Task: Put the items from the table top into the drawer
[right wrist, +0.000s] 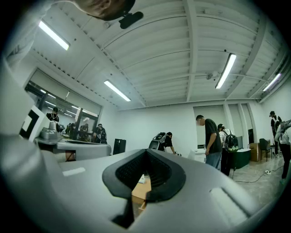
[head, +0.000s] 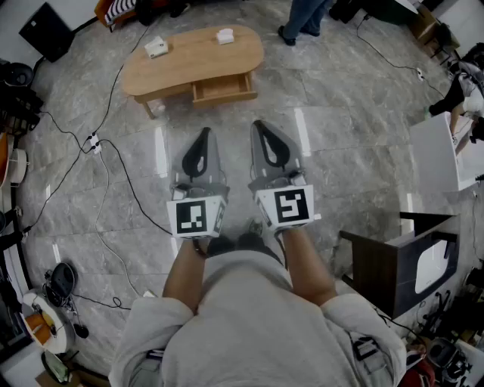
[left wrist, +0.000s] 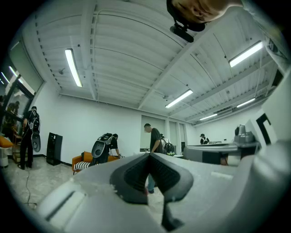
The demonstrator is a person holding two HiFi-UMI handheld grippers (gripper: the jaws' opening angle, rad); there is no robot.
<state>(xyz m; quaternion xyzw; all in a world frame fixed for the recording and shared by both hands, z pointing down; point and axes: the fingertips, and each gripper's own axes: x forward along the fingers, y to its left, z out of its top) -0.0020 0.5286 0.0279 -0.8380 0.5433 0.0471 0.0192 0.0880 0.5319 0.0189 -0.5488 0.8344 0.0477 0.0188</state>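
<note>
A low oval wooden table [head: 193,60] stands on the marble floor some way ahead of me. Its front drawer [head: 224,88] is pulled out a little. Two small white items rest on the top, one at the left [head: 156,47] and one at the back right [head: 224,35]. My left gripper [head: 203,134] and right gripper [head: 260,125] are held side by side, level, well short of the table, both shut and empty. In the right gripper view the pads [right wrist: 157,170] meet, and a strip of the table [right wrist: 139,192] shows below them. In the left gripper view the pads [left wrist: 136,175] also touch.
Cables and a power strip [head: 93,143] trail over the floor at the left. A dark cabinet [head: 382,272] and a white desk [head: 435,155] stand at the right. A person's legs [head: 302,19] are behind the table. Several people stand farther back in the room.
</note>
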